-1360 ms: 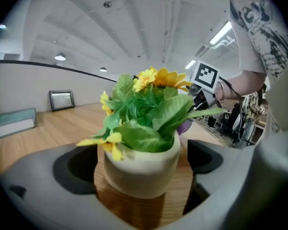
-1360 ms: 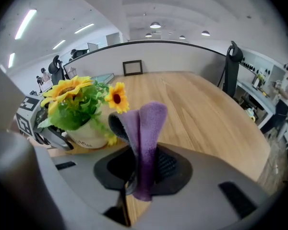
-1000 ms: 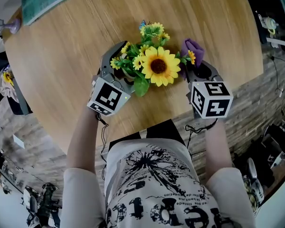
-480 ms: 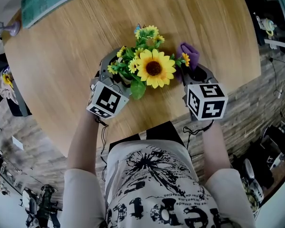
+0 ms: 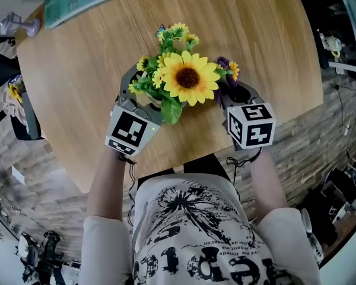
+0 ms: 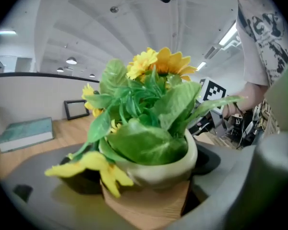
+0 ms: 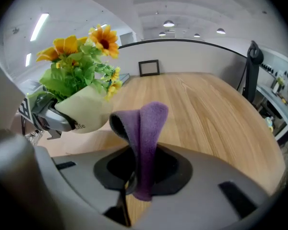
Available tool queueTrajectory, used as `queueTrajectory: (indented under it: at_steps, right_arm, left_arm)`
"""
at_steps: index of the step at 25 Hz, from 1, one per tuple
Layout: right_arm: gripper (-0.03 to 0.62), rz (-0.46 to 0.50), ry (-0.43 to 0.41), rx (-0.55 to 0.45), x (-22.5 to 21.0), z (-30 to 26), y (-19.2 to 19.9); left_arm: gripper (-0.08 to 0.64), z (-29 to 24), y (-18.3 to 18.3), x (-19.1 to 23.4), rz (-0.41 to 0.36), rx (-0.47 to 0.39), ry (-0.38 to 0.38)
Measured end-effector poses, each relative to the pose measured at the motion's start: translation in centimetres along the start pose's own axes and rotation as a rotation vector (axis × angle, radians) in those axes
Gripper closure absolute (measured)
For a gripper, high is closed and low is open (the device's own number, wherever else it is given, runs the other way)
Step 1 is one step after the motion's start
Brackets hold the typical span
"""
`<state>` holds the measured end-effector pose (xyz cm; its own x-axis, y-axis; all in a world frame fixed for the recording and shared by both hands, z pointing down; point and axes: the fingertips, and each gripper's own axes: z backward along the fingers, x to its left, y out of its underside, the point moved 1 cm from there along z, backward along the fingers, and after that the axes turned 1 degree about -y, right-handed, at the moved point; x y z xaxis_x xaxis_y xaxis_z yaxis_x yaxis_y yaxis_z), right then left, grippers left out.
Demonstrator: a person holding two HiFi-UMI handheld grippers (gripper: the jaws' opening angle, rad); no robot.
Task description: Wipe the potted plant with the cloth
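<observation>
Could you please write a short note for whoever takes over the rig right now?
Left gripper: jaws have just been closing and now grip the potted plant by its pot, which sits tilted and seems to be raised off the table.
Right gripper: shut on the purple cloth, whose free end stands up beside the pot without touching it.
Done: plant and cloth are both in hand. No wiping is visible.
Left: bring the cloth to the leaves and pot, wipe, then set the plant down.
</observation>
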<state>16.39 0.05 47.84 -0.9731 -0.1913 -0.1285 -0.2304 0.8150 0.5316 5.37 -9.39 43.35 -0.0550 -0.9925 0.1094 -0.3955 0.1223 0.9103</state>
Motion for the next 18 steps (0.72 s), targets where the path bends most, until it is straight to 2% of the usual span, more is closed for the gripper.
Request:
queueTrajectory:
  at_steps: [7, 12, 14, 18]
  right_arm:
    - [0.514, 0.115, -0.119, -0.092, 5.1, 0.0, -3.8]
    - [0.514, 0.18, -0.205, -0.21, 9.0, 2.7, -6.5]
    - [0.514, 0.182, -0.244, -0.245, 10.3, 3.4, -7.3]
    - [0.514, 0.14, -0.373, -0.279, 13.0, 3.6, -8.9]
  left_arm:
    - [0.028, 4.5, -3.0, 2.4, 0.032, -0.017, -0.102]
    - [0.028, 8.7, -6.5, 2.5, 0.072, -0.058, -0.182]
    - [0.028, 9.7, -7.5, 2.1, 0.074, -0.068, -0.196]
    - [0.028, 10.5, -8.8, 1.9, 0.075, -0.078, -0.219]
